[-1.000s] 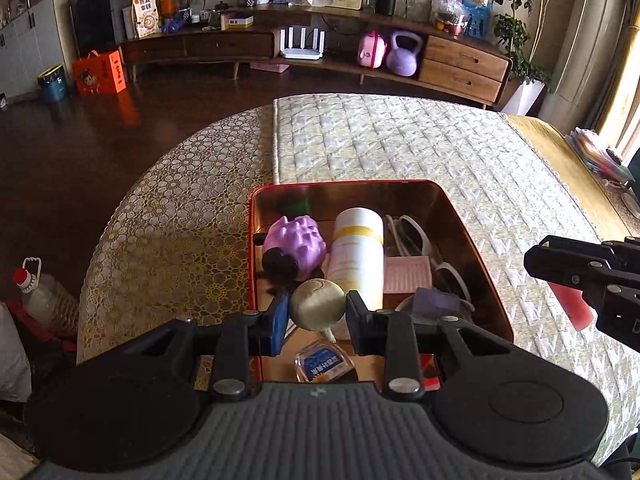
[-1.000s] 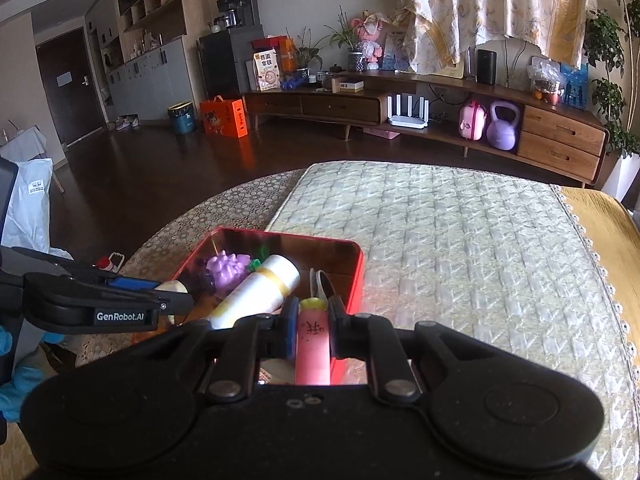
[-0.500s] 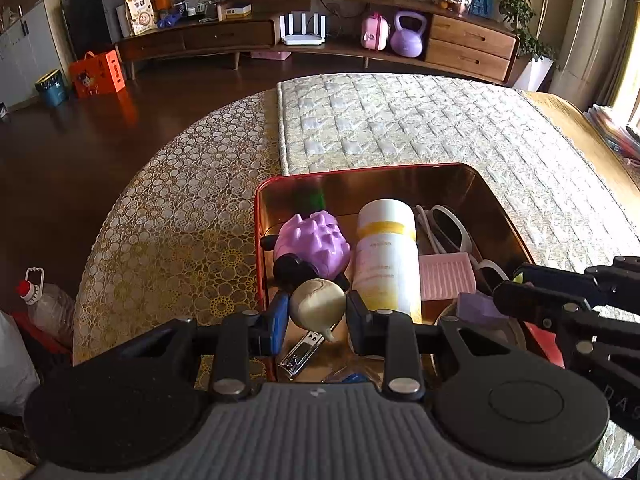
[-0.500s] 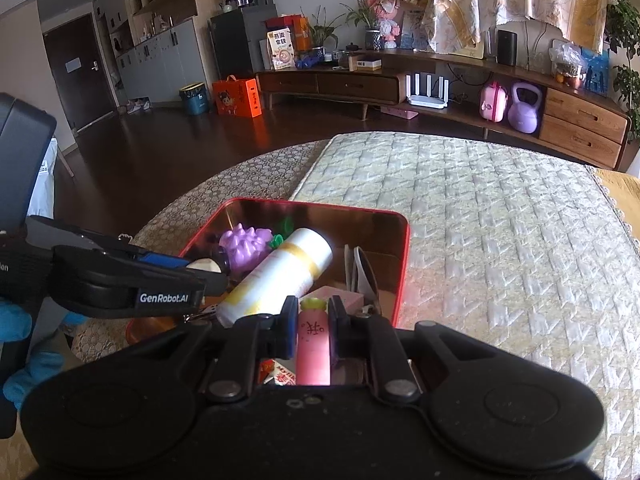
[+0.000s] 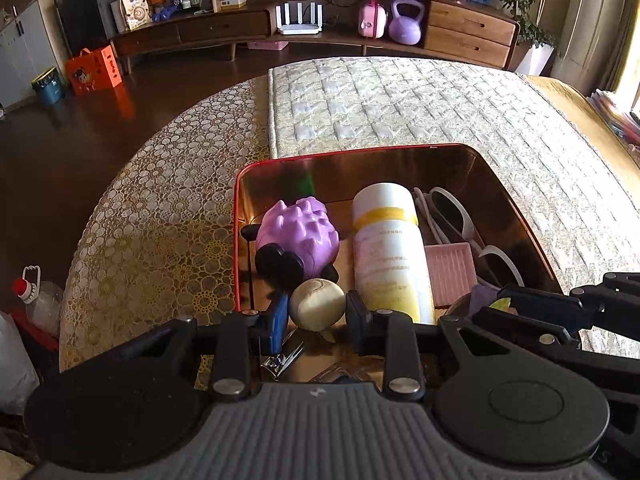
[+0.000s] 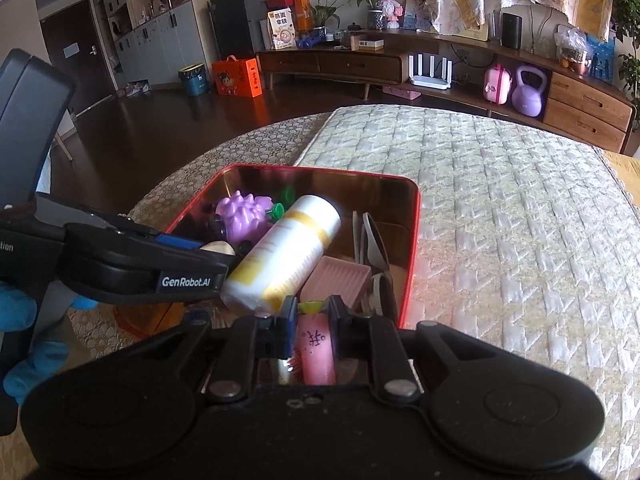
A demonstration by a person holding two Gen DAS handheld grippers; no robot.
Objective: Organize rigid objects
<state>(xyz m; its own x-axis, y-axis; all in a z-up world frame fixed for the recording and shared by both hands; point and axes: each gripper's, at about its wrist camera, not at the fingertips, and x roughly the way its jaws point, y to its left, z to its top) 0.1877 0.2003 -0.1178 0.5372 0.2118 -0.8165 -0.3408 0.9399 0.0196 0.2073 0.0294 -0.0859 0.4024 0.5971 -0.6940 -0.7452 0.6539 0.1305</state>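
Quilted bedding (image 5: 400, 112) carries a red tin (image 5: 516, 216) of clutter. Over its near edge, the left gripper (image 5: 317, 312) clamps a cream ball (image 5: 317, 304), and the right gripper (image 6: 314, 312), jaws opening, has a pink tube (image 6: 318, 354) between them.

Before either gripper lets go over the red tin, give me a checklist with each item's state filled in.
1. Left gripper clamped on the cream ball: ok.
2. Ball over the tin, not outside the rim: ok.
3. Right gripper has the pink tube between its jaws, which are opening: ok.
4. Tube over the tin's near end: cannot tell, the gripper body hides what lies below.
5. Free floor under the ball: not ok, nail clipper lies just below.
6. The two grippers apart: ok.
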